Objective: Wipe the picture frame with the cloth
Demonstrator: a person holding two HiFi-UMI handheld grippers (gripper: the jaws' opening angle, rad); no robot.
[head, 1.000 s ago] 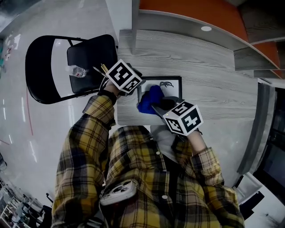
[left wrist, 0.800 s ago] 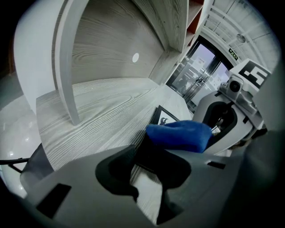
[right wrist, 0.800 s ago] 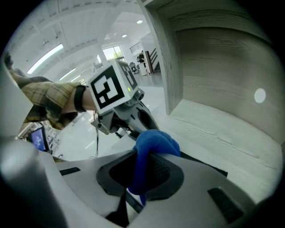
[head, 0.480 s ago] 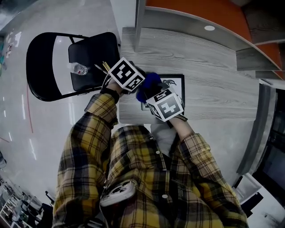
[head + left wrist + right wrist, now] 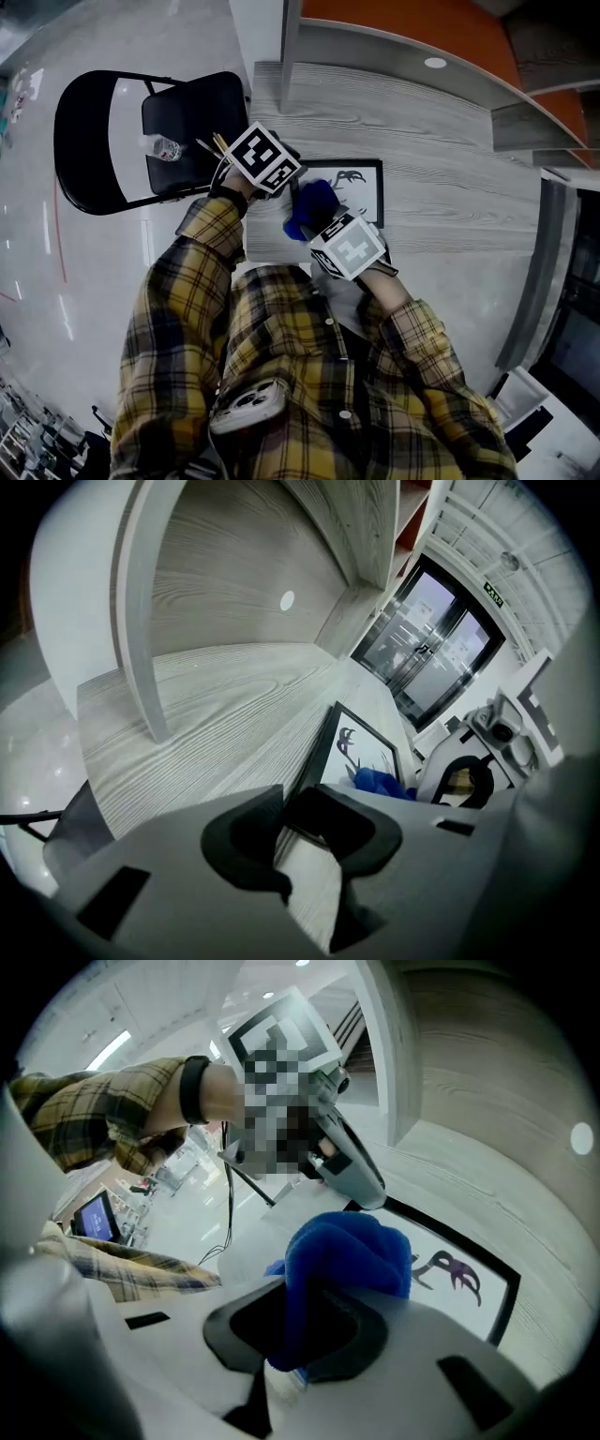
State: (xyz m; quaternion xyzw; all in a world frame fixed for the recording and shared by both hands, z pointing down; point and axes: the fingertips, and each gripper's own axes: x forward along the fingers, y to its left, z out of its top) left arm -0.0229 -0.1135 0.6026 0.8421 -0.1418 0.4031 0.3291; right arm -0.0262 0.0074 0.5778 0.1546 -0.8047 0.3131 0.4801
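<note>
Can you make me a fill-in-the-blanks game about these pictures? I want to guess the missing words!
1. The right gripper is clamped on a ___ cloth.
2. The left gripper grips the edge of the picture frame, which lies flat on the gray wooden ___.
3. A plastic bottle lies on the seat of the black folding ___.

Missing words: blue; table; chair.

No writing is legible; the sign (image 5: pixel 494 591) over the glass doors (image 5: pixel 424 658) is too small.
</note>
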